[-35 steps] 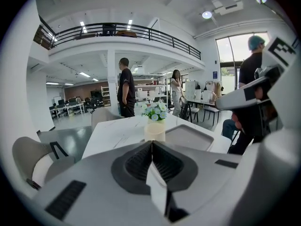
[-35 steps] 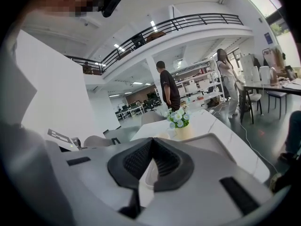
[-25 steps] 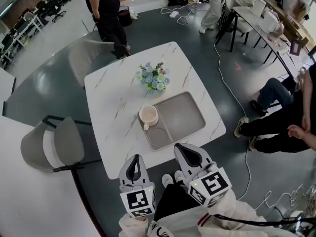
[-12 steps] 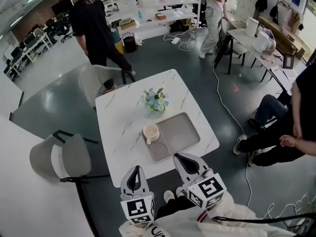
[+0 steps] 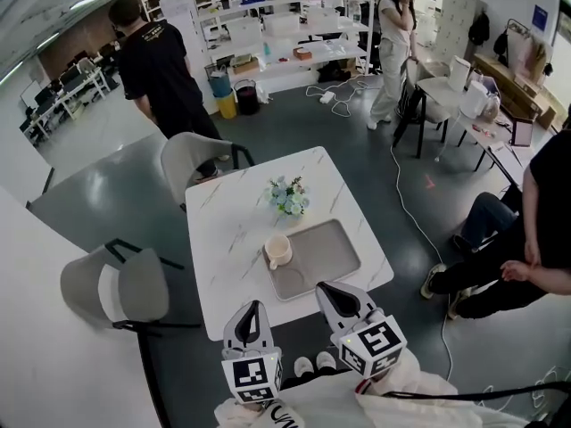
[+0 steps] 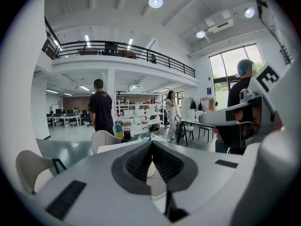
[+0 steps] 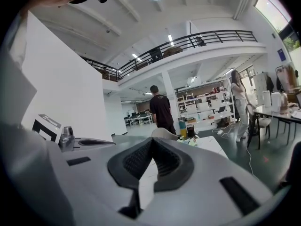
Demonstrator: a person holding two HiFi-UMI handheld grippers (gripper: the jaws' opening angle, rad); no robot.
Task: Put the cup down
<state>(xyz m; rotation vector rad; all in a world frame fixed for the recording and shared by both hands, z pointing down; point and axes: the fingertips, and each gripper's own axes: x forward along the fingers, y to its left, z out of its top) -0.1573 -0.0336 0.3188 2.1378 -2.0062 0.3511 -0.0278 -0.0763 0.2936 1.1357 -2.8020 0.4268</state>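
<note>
Back and up we go: against a second ago the table (image 5: pixel 223 230) sits smaller and farther off below us, more floor and more of the room come into view, and both tools now hang off its near edge, close to our body. The cup (image 5: pixel 277 251) stands upright and alone on the table, at the left edge of the grey tray (image 5: pixel 332 250), with the flowers (image 5: pixel 290 194) just beyond it. From up here we cannot tell whether its base sits fully inside the tray's rim or rides on it. The left gripper (image 5: pixel 252 309) has its jaws pressed together on nothing, and the right gripper (image 5: pixel 331 293) is the same, pads meeting with only the table showing past them. So the set-down looks done to us, and the trouble left is all about disturbing it. If the cup's base is half on that rim, a knock to the table could rock it over. The likeliest knock is our own body or knee brushing the near edge as we move. Going back in with the jaws closed is the other risk, since a shut tip reaching the cup would push it along or tip it, not grasp it. Around us, the grey chair (image 5: pixel 120 285) stands near our left and a white cable (image 5: pixel 403 185) trails over the floor on the right. A careless step either way could catch one, and a jolt might carry to the table.
</note>
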